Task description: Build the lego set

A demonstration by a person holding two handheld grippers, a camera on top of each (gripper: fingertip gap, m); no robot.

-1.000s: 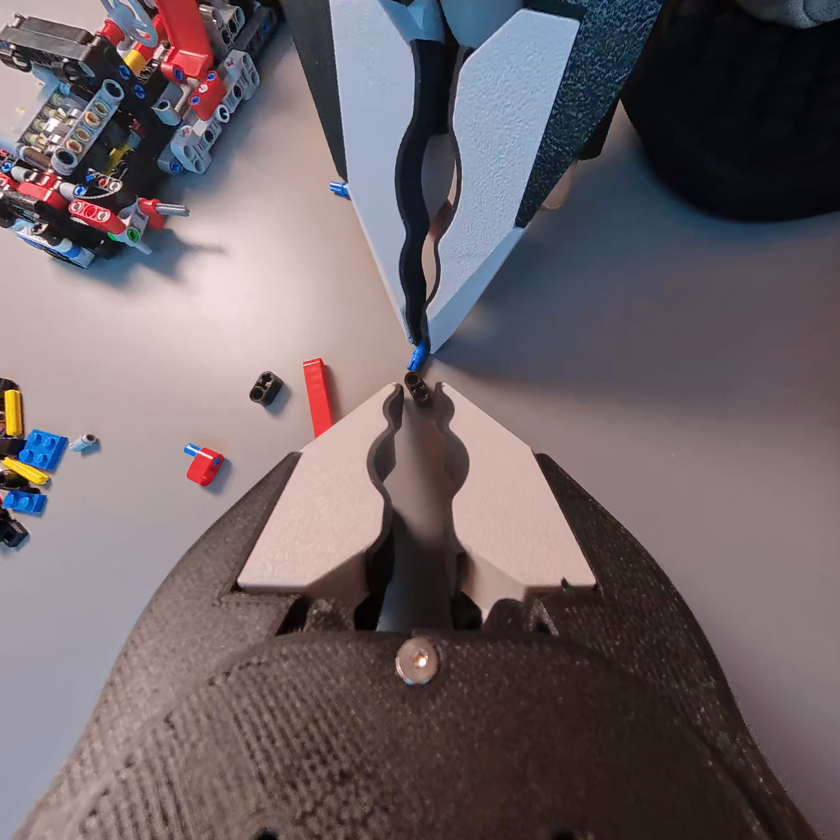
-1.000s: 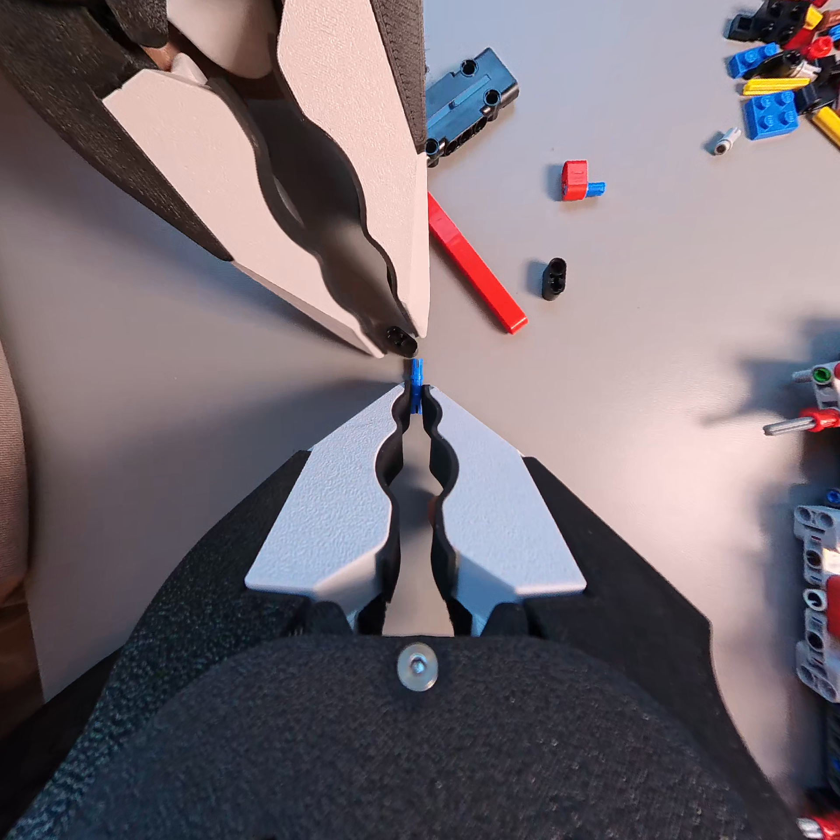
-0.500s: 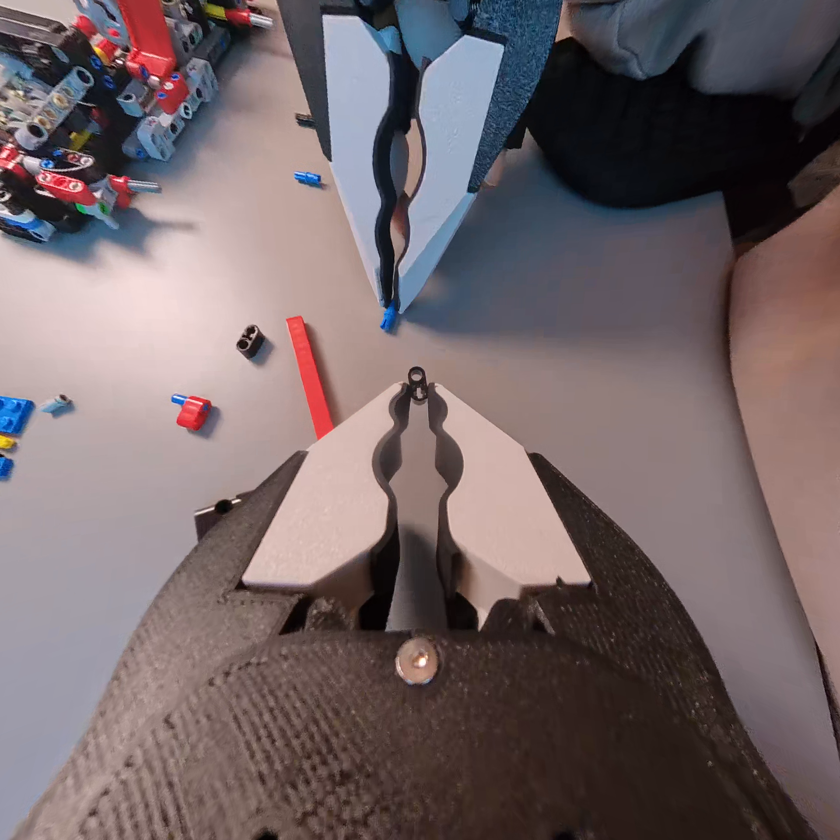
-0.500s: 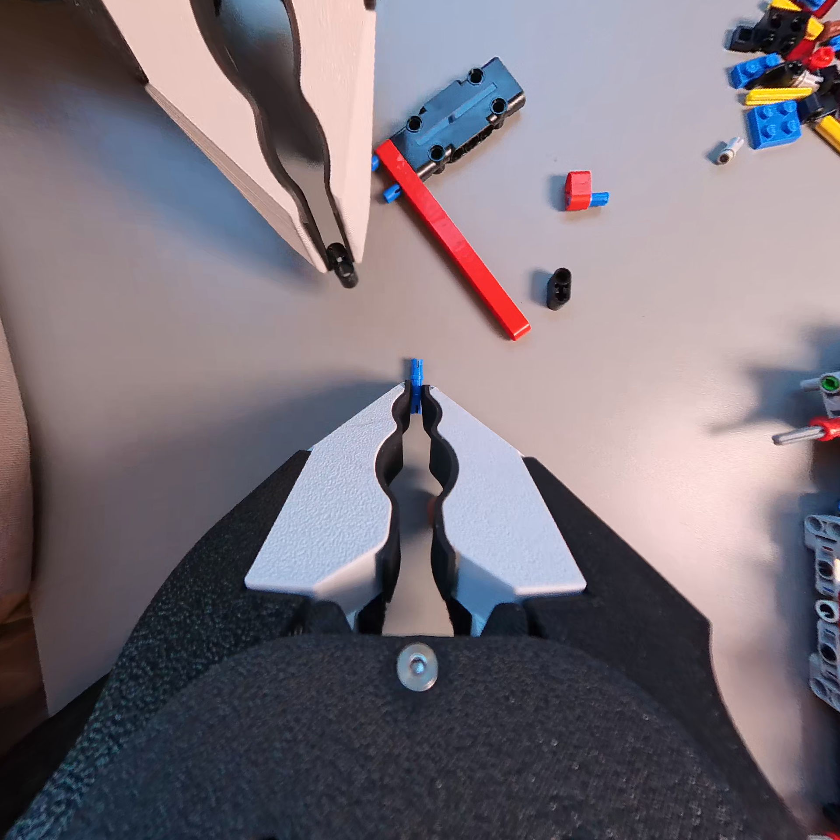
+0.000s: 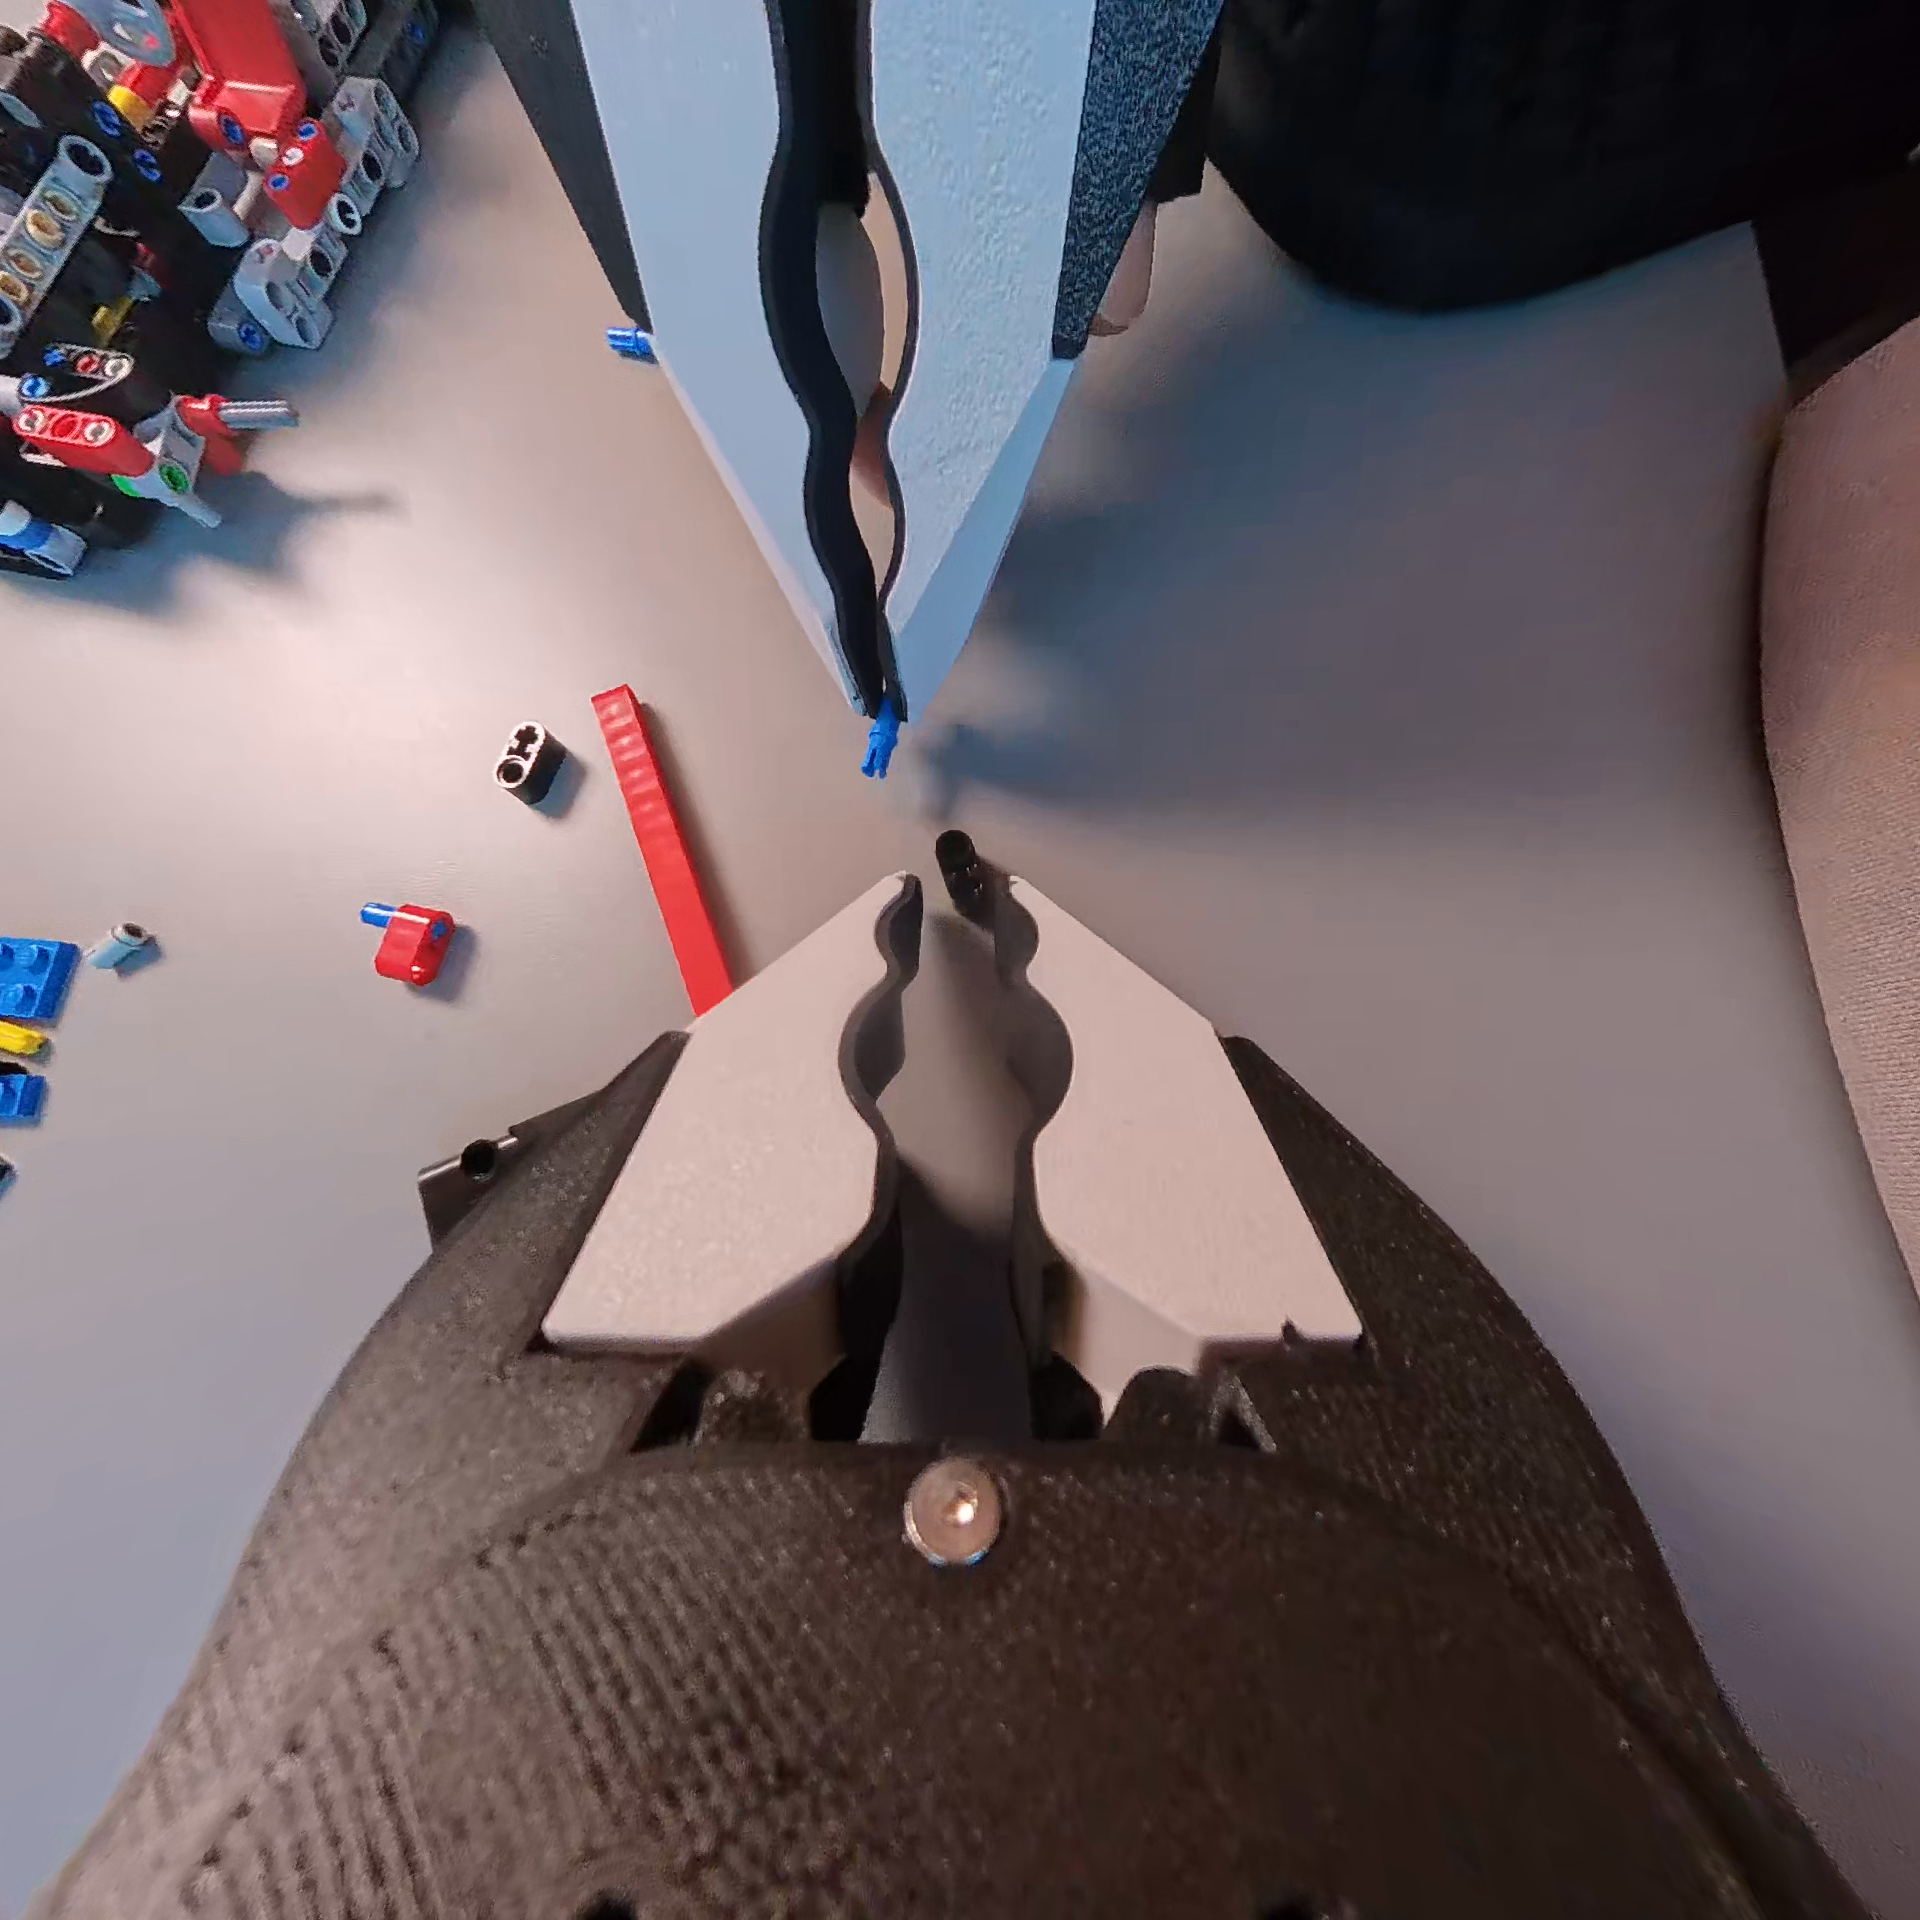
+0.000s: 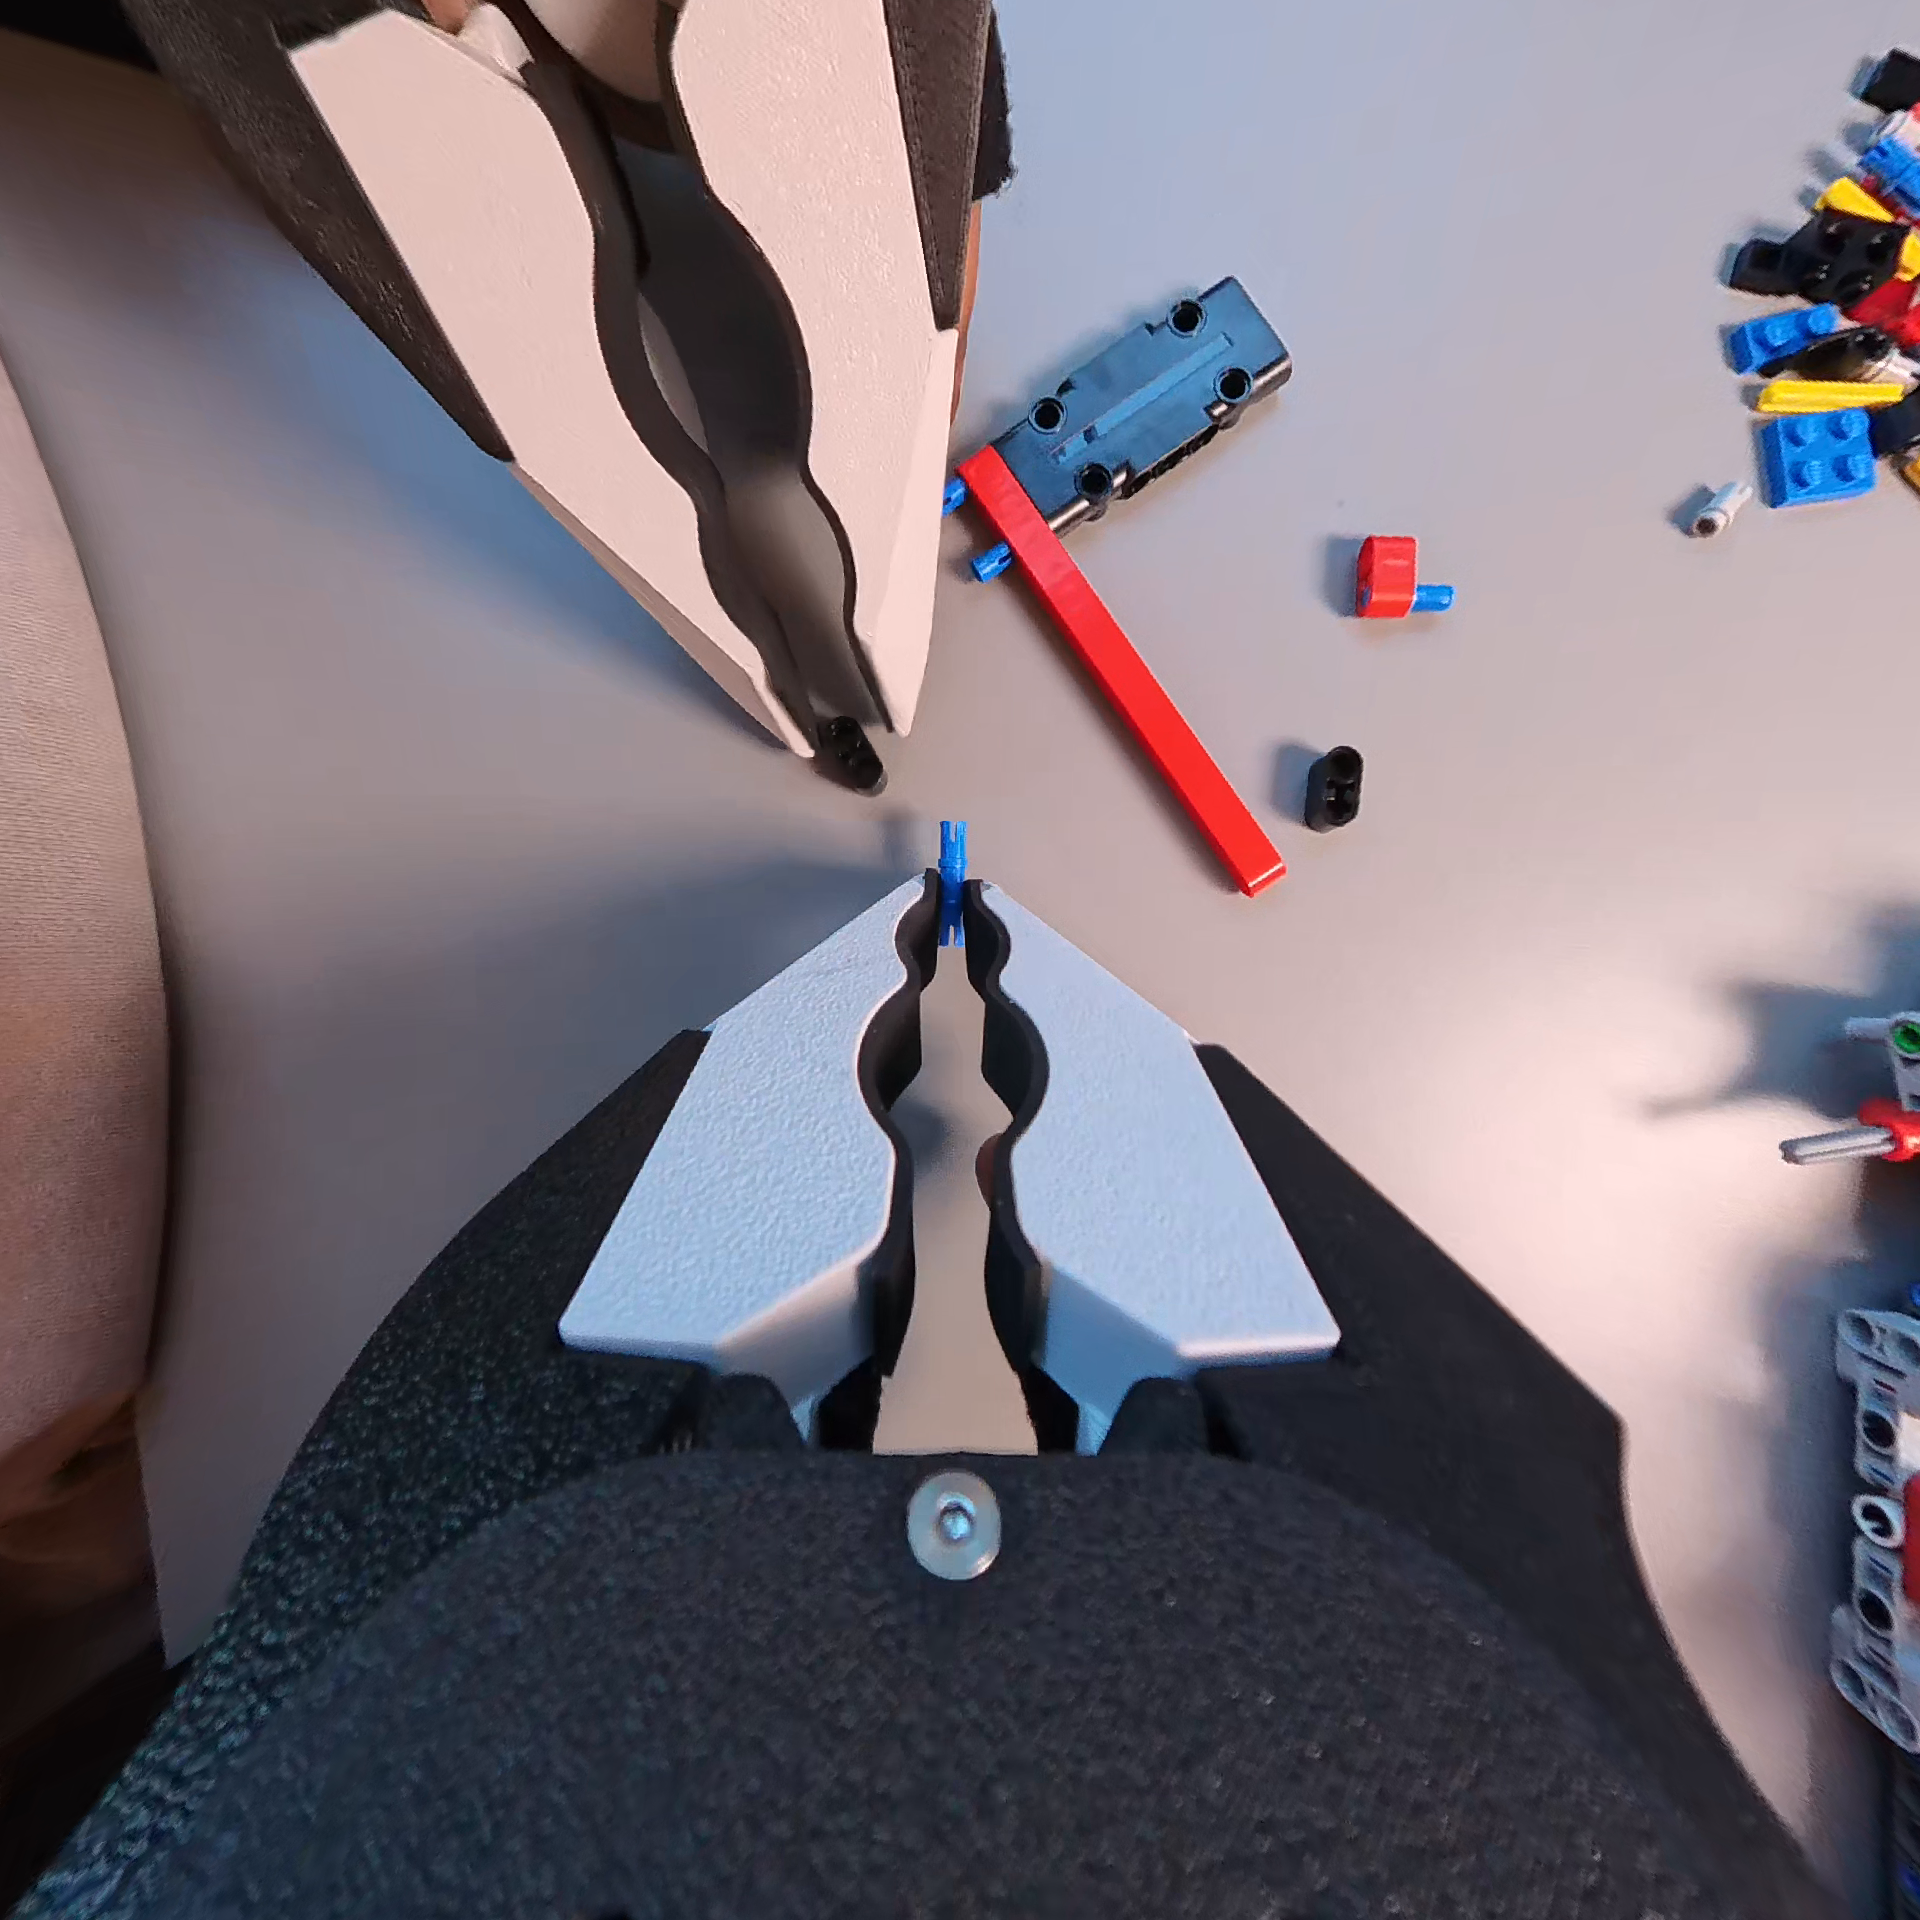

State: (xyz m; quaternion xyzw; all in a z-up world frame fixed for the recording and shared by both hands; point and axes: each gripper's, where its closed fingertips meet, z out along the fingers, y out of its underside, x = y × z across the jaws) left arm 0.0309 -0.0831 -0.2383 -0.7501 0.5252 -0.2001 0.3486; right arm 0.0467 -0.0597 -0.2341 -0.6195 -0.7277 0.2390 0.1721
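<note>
Blue pin [image 6: 951, 883] pinched in right fingers [image 6: 831, 1039], black connector [image 5: 961, 873] at left fingertips [image 5: 1039, 966]

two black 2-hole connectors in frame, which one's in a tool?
The black connector pinched at the left tool's tips, facing the blue pin. The other black connector lies loose on the table beside the red beam.

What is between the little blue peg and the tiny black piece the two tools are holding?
Nothing. The blue peg and the black piece are apart, with only bare grey table showing between them. The right wrist view shows it best.
</note>
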